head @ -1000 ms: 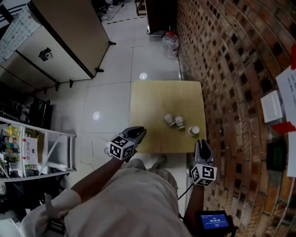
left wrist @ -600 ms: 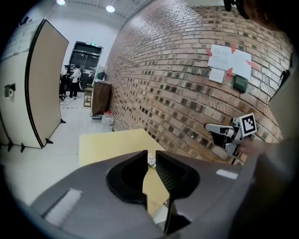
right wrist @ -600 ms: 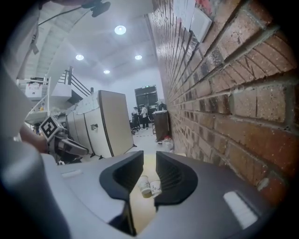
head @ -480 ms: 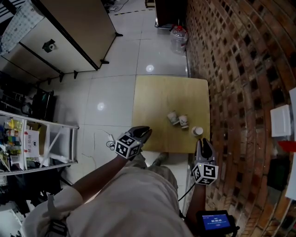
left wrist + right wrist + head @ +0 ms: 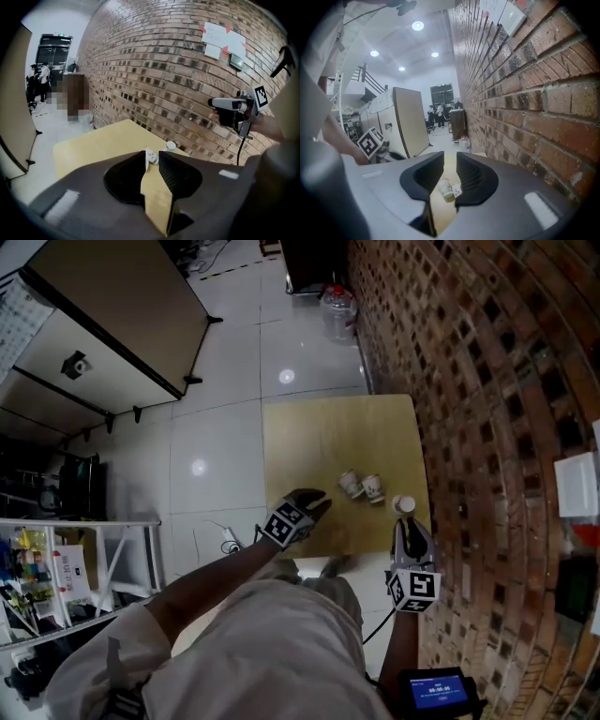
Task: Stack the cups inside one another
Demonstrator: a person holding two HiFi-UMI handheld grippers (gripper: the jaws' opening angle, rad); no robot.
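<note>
The leftmost white printed paper cup (image 5: pixel 350 485), apparently upright near the pale wooden table's (image 5: pixel 309 427) near edge, stands just ahead of the left claw (image 5: pixel 319 500), whose empty jaws have just been opening. The right claw (image 5: pixel 410 525), narrowly spread and empty, is nearer the rightmost cup (image 5: pixel 403 505) by the right edge.

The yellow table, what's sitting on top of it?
Three separate paper cups near its right front corner, the third cup closest to the brick wall. The left gripper hides a patch of the front edge.
</note>
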